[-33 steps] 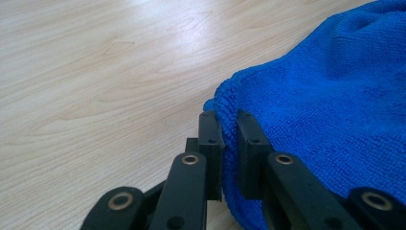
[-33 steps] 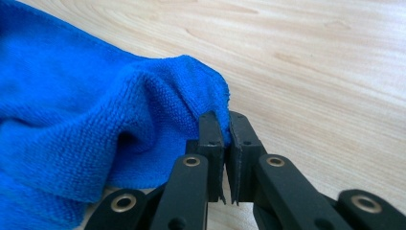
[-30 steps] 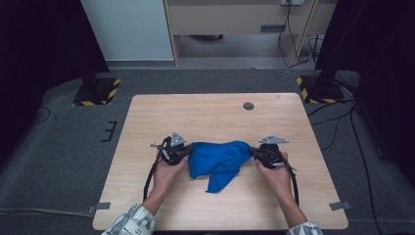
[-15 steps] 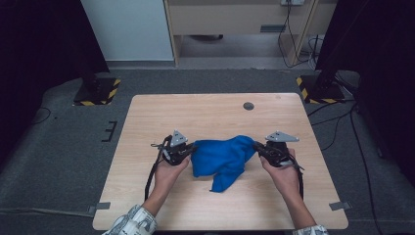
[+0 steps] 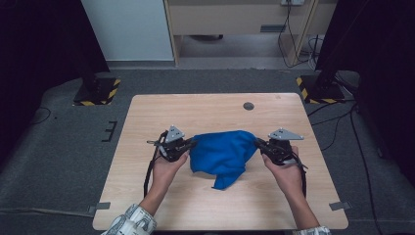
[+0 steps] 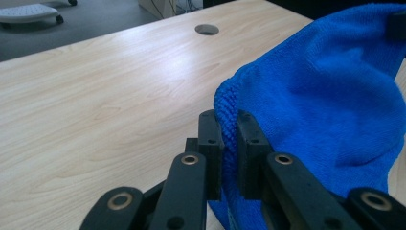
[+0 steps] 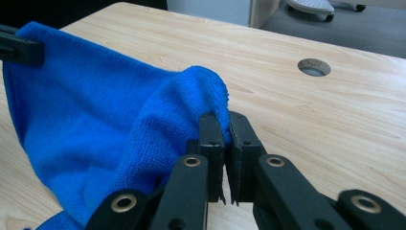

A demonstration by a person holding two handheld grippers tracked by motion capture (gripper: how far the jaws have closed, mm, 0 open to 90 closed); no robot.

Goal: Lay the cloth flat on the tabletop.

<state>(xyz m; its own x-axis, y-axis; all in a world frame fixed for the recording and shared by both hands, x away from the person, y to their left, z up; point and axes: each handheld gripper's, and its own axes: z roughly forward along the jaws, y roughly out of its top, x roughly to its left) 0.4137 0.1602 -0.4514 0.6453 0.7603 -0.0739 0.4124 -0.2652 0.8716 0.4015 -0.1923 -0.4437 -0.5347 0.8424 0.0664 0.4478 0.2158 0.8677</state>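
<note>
A blue microfibre cloth [image 5: 222, 154] hangs stretched between my two grippers over the middle of the wooden table [image 5: 210, 115]. My left gripper [image 5: 191, 145] is shut on the cloth's left edge [image 6: 230, 122]. My right gripper [image 5: 258, 143] is shut on its right edge [image 7: 210, 91]. The cloth sags between them and a loose corner [image 5: 222, 182] droops toward me onto the table. In the right gripper view the left gripper's jaw tip [image 7: 19, 48] shows at the cloth's far edge.
A round cable hole [image 5: 248, 105] sits in the table's far right part. Dark stands with yellow-black striped bases [image 5: 95, 90] [image 5: 318, 88] flank the table on the grey floor. A cable [image 5: 149, 166] trails from the left gripper.
Both grippers have moved apart, the right one further right, pulling the cloth wider and flatter between them. Both keep hold of it.
</note>
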